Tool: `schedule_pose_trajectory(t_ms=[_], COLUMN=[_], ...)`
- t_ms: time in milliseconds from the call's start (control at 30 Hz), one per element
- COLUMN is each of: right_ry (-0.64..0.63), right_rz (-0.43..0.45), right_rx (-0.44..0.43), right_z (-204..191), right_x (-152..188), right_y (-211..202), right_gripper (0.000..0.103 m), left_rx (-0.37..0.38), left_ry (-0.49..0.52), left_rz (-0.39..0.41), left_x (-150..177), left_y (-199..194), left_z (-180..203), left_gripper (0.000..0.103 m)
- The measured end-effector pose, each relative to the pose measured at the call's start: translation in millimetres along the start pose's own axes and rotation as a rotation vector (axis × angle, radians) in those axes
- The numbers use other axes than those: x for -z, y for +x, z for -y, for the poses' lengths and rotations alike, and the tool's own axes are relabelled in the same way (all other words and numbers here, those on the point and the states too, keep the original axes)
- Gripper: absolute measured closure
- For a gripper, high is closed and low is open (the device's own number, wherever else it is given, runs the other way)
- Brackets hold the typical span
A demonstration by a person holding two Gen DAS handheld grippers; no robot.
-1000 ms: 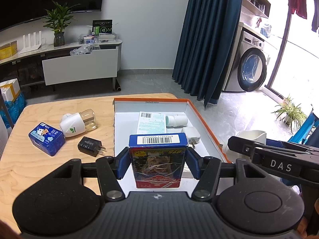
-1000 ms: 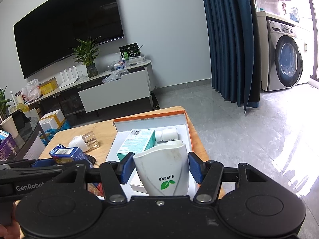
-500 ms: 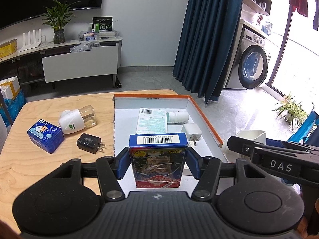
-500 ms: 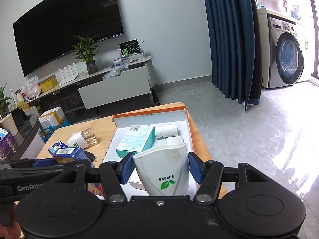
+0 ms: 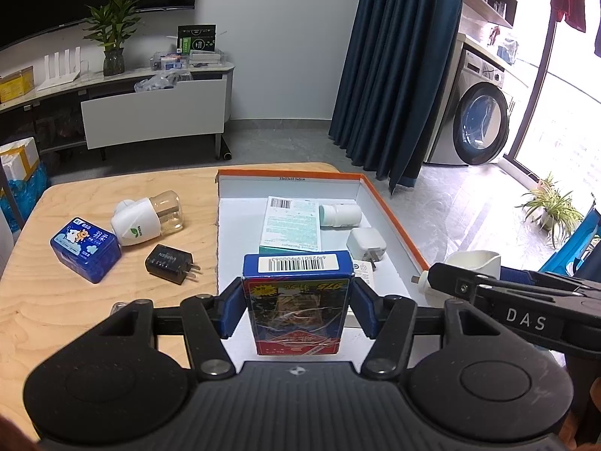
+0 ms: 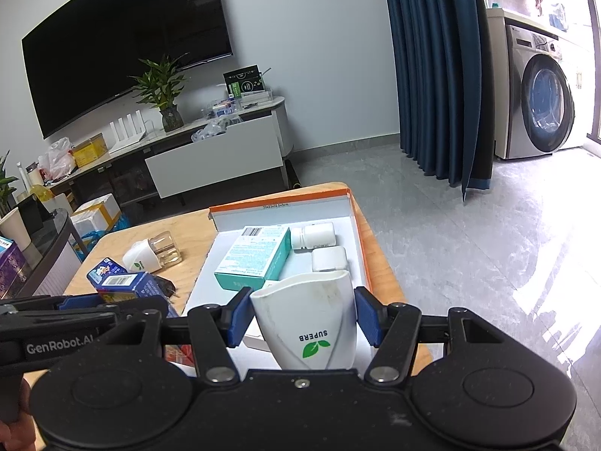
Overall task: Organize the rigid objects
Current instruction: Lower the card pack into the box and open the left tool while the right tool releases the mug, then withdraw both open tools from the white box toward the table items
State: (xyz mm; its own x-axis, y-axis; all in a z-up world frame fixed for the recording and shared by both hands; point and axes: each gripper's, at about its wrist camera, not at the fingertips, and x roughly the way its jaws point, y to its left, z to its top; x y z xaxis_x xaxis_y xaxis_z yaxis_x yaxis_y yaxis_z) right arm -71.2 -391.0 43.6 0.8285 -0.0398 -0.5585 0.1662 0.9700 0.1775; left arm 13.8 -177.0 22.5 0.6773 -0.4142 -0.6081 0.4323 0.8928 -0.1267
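Note:
My left gripper (image 5: 297,310) is shut on a blue and red card box (image 5: 297,297), held above the near end of the orange-rimmed white tray (image 5: 394,221). My right gripper (image 6: 303,317) is shut on a white SUPERB plug-in device (image 6: 306,319), also above the tray's near end (image 6: 360,248). In the tray lie a teal box (image 5: 291,225), a white bottle (image 5: 340,215) and a white charger (image 5: 366,242). Each gripper shows in the other's view: the right one (image 5: 469,282), the left one (image 6: 112,300).
On the wooden table (image 5: 75,300) left of the tray lie a blue tin (image 5: 84,244), a white vaporizer with a clear bottle (image 5: 148,216) and a black charger (image 5: 171,259). The table's right edge drops to a grey floor (image 6: 469,244).
Both grippers have drawn back and risen slightly from the tray, still holding their objects. Nothing on the table has moved.

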Motion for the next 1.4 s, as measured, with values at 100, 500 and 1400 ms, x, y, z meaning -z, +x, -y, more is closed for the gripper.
schedule_pose_trajectory(t_ms=[100,500,1400], right_ry=[0.002,0.007,0.04], right_rz=[-0.007,-0.046,0.046], right_rx=[0.002,0.013,0.04], right_z=[0.8,2.7,7.9], right_x=[0.7,6.9,-4.0], right_y=[2.5,16.7,-4.8], right_gripper=[0.033,0.033,0.025], left_rx=[0.0,0.005,0.012], left_ry=[-0.002,-0.01,-0.084], left_rz=[-0.004,-0.034,0.005], left_x=[0.8,5.9,-5.2], left_y=[1.9,11.4,-0.5], left_z=[-1.1,-4.1,-21.6], left_gripper=[0.043,0.043,0.019])
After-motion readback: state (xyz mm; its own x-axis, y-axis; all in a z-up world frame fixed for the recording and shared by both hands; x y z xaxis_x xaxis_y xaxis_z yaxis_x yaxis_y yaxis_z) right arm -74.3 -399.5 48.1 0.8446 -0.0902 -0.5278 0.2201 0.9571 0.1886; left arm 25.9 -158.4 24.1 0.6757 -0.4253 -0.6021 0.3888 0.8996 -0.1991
